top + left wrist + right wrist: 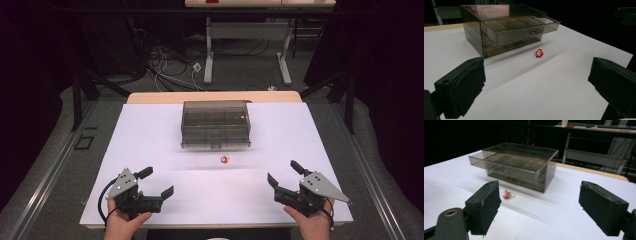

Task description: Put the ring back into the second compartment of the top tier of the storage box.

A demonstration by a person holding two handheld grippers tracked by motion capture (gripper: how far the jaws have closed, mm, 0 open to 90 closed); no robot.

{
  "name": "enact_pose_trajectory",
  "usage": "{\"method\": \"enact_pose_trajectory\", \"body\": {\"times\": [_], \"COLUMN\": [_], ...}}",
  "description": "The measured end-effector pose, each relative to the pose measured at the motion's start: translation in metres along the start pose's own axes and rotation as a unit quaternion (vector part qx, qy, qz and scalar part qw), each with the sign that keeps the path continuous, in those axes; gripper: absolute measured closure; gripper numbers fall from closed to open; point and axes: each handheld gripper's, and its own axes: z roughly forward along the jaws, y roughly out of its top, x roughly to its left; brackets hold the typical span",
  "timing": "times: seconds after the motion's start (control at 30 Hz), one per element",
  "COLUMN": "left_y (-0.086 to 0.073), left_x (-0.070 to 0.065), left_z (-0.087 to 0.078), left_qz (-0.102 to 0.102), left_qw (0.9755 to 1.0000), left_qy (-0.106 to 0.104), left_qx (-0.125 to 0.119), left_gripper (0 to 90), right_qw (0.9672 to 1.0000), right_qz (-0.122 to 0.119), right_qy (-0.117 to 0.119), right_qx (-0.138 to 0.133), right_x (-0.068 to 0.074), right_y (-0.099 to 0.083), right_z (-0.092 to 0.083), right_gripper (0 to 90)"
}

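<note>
Red charm (224, 159) lies well ahead, between both grippers' open fingers (484, 207)

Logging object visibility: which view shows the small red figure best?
The left gripper view: the red figure is sharp, lying before the drawer box. High view shows a speck; right gripper view, a blur.

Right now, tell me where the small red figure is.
The small red figure lies on the white table in the high view, just in front of the clear drawer box, slightly right of its middle, between and beyond both grippers.
</note>
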Motion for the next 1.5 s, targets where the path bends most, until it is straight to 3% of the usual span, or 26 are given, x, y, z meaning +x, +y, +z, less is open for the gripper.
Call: {"method": "enact_pose_trajectory", "body": {"times": [0.13, 0.3, 0.47, 0.8, 1.23, 1.5], "left_y": [-0.001, -0.002, -0.002, -0.002, -0.002, -0.003], "left_x": [0.0, -0.004, -0.007, -0.012, -0.012, -0.012], "left_z": [0.003, 0.005, 0.005, 0.005, 0.007, 0.006], "left_qz": [-0.012, 0.011, 0.014, 0.029, 0.026, 0.028], "left_qw": [0.9999, 0.9998, 0.9999, 0.9994, 0.9995, 0.9994], "left_qy": [-0.009, 0.0, 0.0, 0.002, 0.003, 0.006], "left_qx": [0.0, 0.014, 0.009, 0.016, 0.018, 0.018], "left_gripper": [1.6, 2.2, 2.2, 2.2, 3.8, 4.5], "right_qw": [0.9997, 0.9985, 0.9976, 0.9967, 0.9957, 0.9938], "right_qz": [-0.009, -0.025, -0.028, -0.04, -0.038, -0.042], "right_qy": [0.018, 0.035, 0.049, 0.054, 0.068, 0.081], "right_qx": [0.012, 0.032, 0.04, 0.044, 0.051, 0.063], "right_x": [0.006, 0.011, 0.013, 0.02, 0.024, 0.027], "right_y": [-0.007, -0.015, -0.015, -0.011, -0.005, 0.0], "right_z": [0.008, 0.019, 0.025, 0.036, 0.053, 0.065], "right_gripper": [16.7, 18.7, 19.8, 22.6, 26.5, 23.2]}}
